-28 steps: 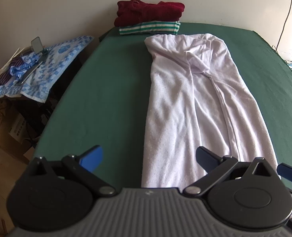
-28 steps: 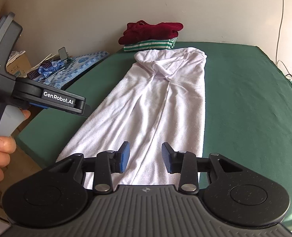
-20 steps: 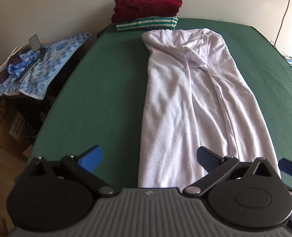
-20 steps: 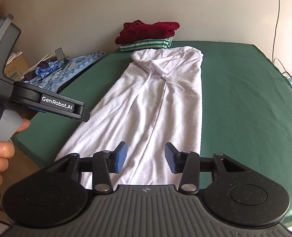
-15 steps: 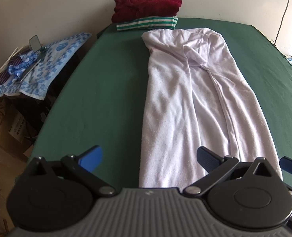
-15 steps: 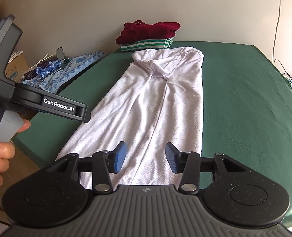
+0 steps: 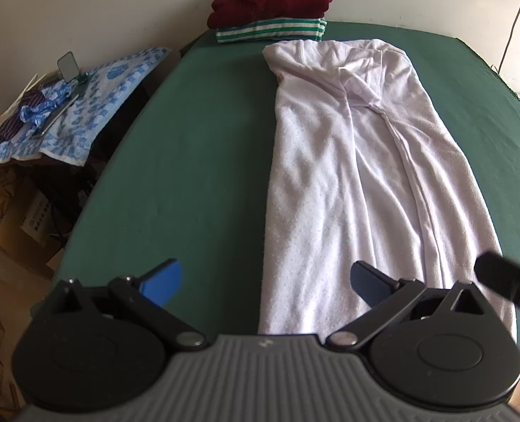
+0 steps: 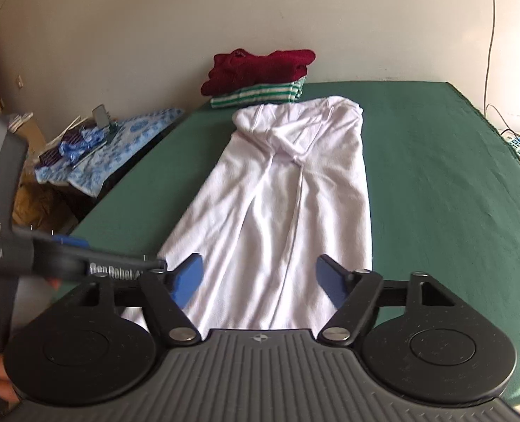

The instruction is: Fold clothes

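A pale lilac garment [image 7: 351, 183] lies folded into a long strip on the green table [image 7: 196, 161]. It also shows in the right wrist view [image 8: 288, 204]. My left gripper [image 7: 267, 283] is open and empty, over the strip's near left corner. My right gripper [image 8: 260, 279] is open and empty, above the strip's near end. The left gripper's body shows blurred at the left of the right wrist view [image 8: 31, 260]. The right gripper's tip shows at the right edge of the left wrist view [image 7: 506, 274].
A folded dark red garment [image 7: 270, 0] sits on a folded green-striped one [image 7: 270, 31] at the table's far edge by the wall. A side surface with a blue patterned cloth [image 7: 94, 95] and clutter stands to the left. Cardboard boxes [image 7: 24, 225] sit below it.
My right gripper has opened much wider and moved forward over the garment's near end. The left gripper has shifted slightly; the right gripper's tip now shows higher in its view.
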`<act>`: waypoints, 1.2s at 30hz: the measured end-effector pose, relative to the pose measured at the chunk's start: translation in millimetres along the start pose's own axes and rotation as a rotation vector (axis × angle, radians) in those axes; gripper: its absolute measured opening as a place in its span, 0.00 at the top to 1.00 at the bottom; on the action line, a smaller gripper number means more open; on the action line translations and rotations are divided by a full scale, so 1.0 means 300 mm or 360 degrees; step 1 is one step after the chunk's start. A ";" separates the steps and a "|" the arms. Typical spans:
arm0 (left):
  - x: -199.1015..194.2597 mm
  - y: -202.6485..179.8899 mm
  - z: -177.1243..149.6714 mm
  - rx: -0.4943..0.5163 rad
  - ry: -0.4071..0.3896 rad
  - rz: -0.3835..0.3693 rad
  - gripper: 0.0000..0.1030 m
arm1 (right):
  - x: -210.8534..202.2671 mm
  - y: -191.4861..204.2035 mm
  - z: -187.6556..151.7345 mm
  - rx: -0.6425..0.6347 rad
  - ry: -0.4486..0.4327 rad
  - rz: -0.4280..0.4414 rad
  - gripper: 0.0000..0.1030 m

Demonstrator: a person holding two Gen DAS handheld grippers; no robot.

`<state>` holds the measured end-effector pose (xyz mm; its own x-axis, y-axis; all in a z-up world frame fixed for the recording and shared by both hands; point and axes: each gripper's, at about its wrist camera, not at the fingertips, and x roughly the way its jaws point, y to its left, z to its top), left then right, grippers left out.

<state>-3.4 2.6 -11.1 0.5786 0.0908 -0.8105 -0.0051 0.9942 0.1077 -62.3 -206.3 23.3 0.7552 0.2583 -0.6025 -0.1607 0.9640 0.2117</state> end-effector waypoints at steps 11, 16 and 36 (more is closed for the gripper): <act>0.026 -0.005 -0.016 0.0033 0.0049 -0.0012 0.00 | 0.049 0.015 0.022 0.0035 0.0113 -0.0118 0.40; 0.038 -0.010 -0.018 0.0046 0.0060 -0.0010 0.00 | 0.063 0.006 0.014 0.0071 0.0150 -0.0143 0.42; 0.069 -0.003 -0.001 0.0045 0.0090 0.0061 0.00 | 0.128 0.031 0.082 0.0064 0.0231 -0.0427 0.27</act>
<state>8.2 3.8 -28.1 0.5313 0.1328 -0.8367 -0.0030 0.9879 0.1549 -19.2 -188.8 21.2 0.6681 0.0038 -0.7441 0.0597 0.9965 0.0588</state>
